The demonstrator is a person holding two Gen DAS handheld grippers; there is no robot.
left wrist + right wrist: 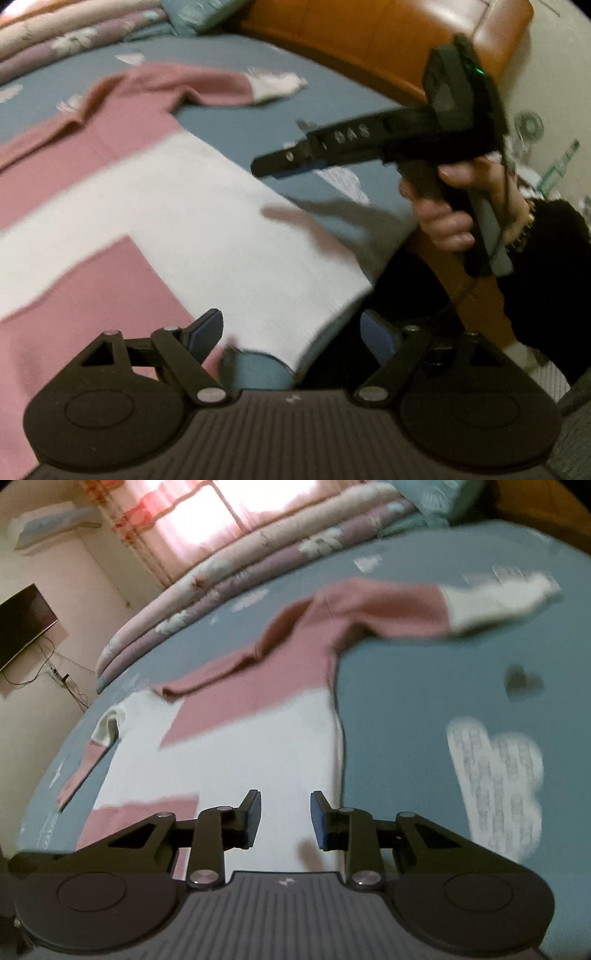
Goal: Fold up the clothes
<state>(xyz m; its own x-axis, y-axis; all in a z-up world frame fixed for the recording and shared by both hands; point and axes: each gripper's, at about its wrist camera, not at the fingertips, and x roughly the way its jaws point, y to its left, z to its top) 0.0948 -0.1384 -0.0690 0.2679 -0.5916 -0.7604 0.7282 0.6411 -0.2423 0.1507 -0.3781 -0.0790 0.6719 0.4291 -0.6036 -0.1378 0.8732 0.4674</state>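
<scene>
A pink and white sweater (pixel 155 206) lies spread flat on the blue bedsheet (pixel 258 103), and it also shows in the right wrist view (pixel 258 738). One sleeve with a white cuff (pixel 495 602) stretches to the far right; the other sleeve (pixel 92 746) lies at the left. My left gripper (pixel 295 336) is open and empty above the sweater's white hem corner at the bed's edge. My right gripper (pixel 286 819) is open and empty, hovering over the white band near the sweater's right side. It also shows in the left wrist view (pixel 280 162), held in a hand.
Folded floral quilts (pixel 258 561) are stacked along the far side of the bed, with a pillow (pixel 207 14) beside them. An orange leather headboard (pixel 388 40) borders the bed on the right. A wall TV (pixel 22 624) and curtained window (pixel 207 509) stand beyond.
</scene>
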